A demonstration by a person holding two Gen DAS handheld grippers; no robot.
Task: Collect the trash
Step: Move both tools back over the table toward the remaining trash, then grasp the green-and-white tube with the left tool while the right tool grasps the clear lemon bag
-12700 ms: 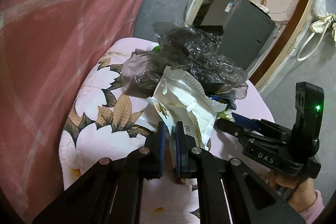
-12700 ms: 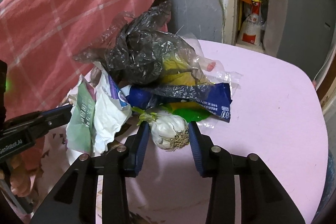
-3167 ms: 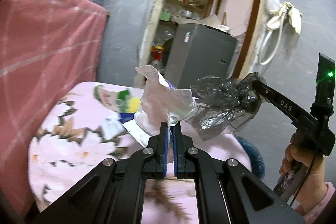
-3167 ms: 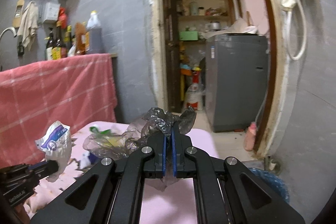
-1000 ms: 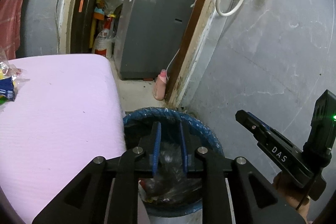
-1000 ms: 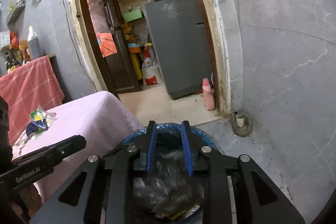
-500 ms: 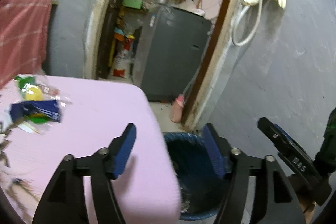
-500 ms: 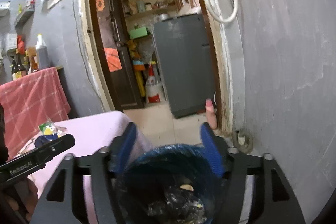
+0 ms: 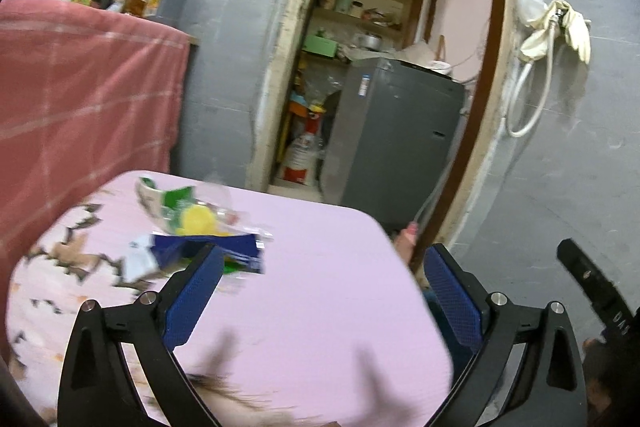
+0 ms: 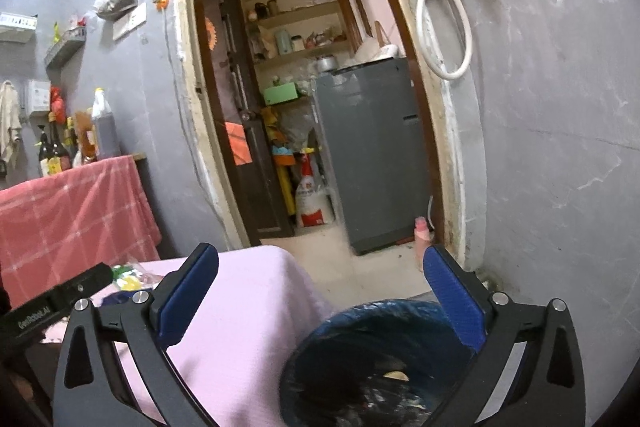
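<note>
Since half a second ago, left gripper (image 9: 320, 279) swung toward table (image 9: 320, 307) | both grippers' jaws apart, empty; right gripper (image 10: 320, 283) above bin (image 10: 380, 311) | done: bagged trash binned | left: wrappers (image 9: 208, 227).

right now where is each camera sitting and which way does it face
Left wrist: on the left gripper, open fingers framing the pink table and leftover wrappers; the right gripper pokes in at the right edge.
Right wrist: on the right gripper, open, above the trash bin; the left gripper shows at left.
Both share the table, doorway and grey fridge.
</note>
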